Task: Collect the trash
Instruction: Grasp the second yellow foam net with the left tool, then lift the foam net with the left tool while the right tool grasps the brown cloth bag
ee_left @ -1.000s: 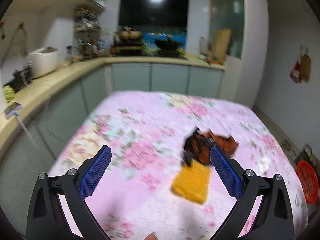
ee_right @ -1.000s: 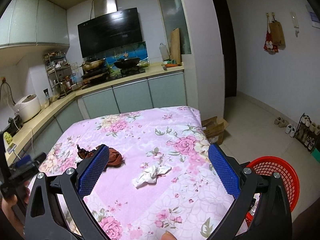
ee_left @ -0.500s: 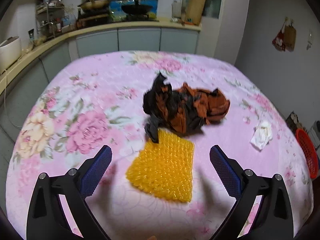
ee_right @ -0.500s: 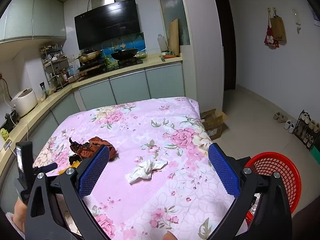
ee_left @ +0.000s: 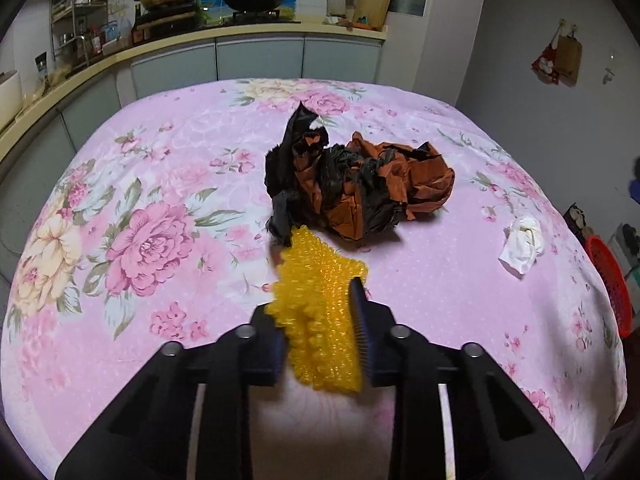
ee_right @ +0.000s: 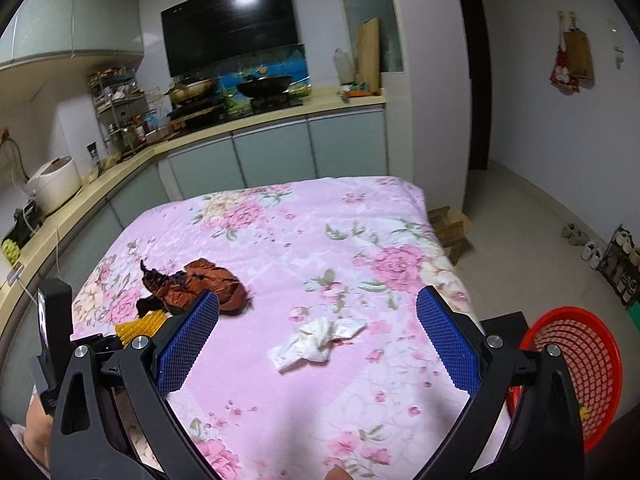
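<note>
On my left wrist view, my left gripper has just been closing, and its blue pads now pinch the yellow bubble wrap, buckled into a ridge between them with its far end still on the pink floral cloth. Just beyond it lies the crumpled orange-and-black wrapper, touching the yellow piece's far tip; the white tissue sits well off to the right, near the red basket at the table's edge. On my right wrist view, my right gripper hangs with jaws spread wide and empty. The tissue lies straight ahead between the pads' lines, its long axis running across them, so I judge this hand the nearer one. The basket waits low to its right.
</note>
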`<state>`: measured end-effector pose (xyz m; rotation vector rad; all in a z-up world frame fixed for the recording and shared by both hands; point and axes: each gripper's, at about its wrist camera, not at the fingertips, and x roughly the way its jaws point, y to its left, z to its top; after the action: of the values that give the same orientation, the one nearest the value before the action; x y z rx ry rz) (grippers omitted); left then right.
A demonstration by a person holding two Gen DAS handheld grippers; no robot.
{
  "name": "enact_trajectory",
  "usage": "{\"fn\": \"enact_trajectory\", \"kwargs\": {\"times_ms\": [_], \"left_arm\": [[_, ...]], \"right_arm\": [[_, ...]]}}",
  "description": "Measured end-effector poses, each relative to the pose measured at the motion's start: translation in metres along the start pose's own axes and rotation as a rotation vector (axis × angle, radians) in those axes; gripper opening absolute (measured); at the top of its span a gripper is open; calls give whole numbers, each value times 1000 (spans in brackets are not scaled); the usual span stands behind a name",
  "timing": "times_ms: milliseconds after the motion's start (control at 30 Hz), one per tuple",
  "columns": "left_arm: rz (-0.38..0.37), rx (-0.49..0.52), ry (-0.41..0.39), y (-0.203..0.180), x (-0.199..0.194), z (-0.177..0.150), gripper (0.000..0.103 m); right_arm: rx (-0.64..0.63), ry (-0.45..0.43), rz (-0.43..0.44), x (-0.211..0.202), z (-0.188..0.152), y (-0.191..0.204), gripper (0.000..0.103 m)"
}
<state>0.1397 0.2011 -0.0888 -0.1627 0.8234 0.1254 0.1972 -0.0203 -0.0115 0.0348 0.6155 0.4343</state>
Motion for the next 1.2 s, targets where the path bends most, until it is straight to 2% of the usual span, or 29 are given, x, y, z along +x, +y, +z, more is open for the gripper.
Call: {"fn": "enact_trajectory", "kwargs": {"times_ms": [133,333,533,833,1000,1033,1200], "left_arm": [[6,-30,-30,9,-13,-1,22],[41,-104,-124,35,-46,1,22],[79,-125,-203,50,-71,5,22],[92,-160,-230,66,-78,8,22],[96,-175,-225,72,-75,7,22],[96,-177,-224,72,-74,7,22],[92,-174,-223,73,-73,7,22]], "right_arm": [[-23,24,31,15,0,14,96],[-69,59,89,51,5,39,96],[-122,66,125,89,20,70,96],[-154,179,135,152,20,101,96],[-168,249,139,173,10,108,88],[-163,262,143,176,9,107,84],[-100,313,186,185,4,99,75]]}}
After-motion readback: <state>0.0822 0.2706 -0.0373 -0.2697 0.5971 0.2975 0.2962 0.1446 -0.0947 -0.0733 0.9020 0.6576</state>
